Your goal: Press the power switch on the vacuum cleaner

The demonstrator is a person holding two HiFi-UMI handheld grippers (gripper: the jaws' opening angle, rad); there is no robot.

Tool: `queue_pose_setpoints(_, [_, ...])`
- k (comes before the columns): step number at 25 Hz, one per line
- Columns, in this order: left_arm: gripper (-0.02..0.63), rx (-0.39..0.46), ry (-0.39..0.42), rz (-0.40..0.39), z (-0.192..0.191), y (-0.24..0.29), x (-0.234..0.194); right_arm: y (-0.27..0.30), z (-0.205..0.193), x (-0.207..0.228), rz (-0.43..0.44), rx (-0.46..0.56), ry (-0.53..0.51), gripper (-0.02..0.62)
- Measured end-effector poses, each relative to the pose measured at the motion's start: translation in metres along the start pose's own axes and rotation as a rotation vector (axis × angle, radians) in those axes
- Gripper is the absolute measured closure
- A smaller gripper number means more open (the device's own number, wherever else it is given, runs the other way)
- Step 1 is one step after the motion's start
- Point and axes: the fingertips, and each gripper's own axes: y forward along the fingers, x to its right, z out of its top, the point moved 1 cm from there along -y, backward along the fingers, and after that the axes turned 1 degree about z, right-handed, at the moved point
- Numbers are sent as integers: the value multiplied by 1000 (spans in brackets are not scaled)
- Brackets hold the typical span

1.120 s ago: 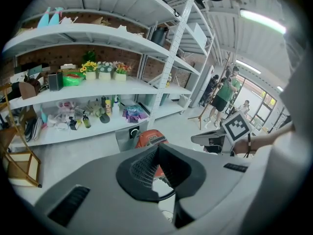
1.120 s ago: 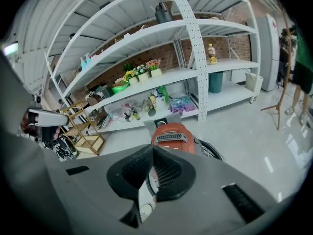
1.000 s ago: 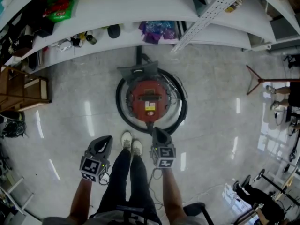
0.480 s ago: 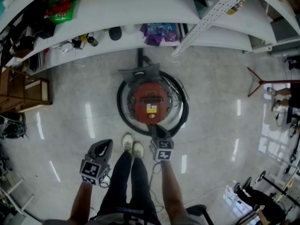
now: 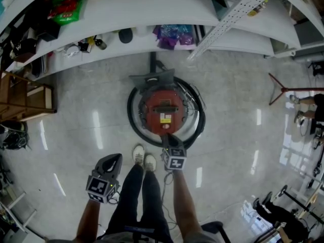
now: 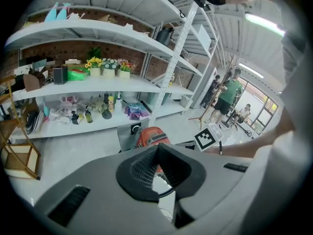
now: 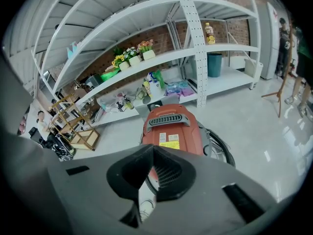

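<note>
Red vacuum cleaner point(image 5: 163, 108): right gripper point(image 5: 170, 139) is hovering at its near edge (jaws pressed together); left gripper point(image 5: 113, 160), 2 jaws likewise closed, is hanging near-left.

- Glossy grey floor point(image 5: 243, 100), light streaks mirrored in it.
- White metal shelving point(image 5: 152, 9) along one side, cluttered.
- Brick wall point(image 6: 73, 49) behind the shelves.
- Wooden rack point(image 5: 6, 92) beside the shelving.
- Red tripod stand point(image 5: 286, 89) across the floor.
- Ceiling strip light point(image 6: 264, 24) lit.
</note>
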Motion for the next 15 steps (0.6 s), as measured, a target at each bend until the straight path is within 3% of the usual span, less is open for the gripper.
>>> queue_pose_setpoints(15, [598,-17,-3,1,-13,-1,-9,38,-20,8,-30,-54,8,584])
